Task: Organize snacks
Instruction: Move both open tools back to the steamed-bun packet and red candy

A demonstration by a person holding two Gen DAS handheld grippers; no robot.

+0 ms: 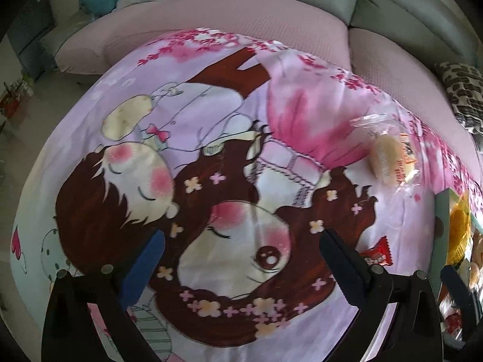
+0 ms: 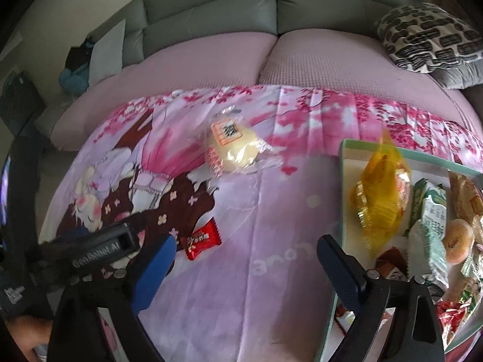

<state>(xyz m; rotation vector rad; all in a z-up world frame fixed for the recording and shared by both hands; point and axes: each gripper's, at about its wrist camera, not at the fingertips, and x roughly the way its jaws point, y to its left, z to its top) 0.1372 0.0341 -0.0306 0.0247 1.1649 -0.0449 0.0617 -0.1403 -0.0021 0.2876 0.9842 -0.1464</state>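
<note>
Pink cartoon-print cloth (image 2: 241,211) covers the table, and most snacks already lie heaped in the pale green tray (image 2: 342,163) at about three o'clock, so the two left loose on the cloth look like what remains to gather. Both the right tongs (image 2: 246,252) and the left tongs (image 1: 241,241) hang spread wide with nothing between them, angled down over the cloth. A small red candy (image 2: 202,238) lies just beside the right tongs' left finger at about ten o'clock, while the clear-wrapped pale cake (image 2: 232,150) sits farther off toward twelve; I'd guess the candy goes first.
</note>
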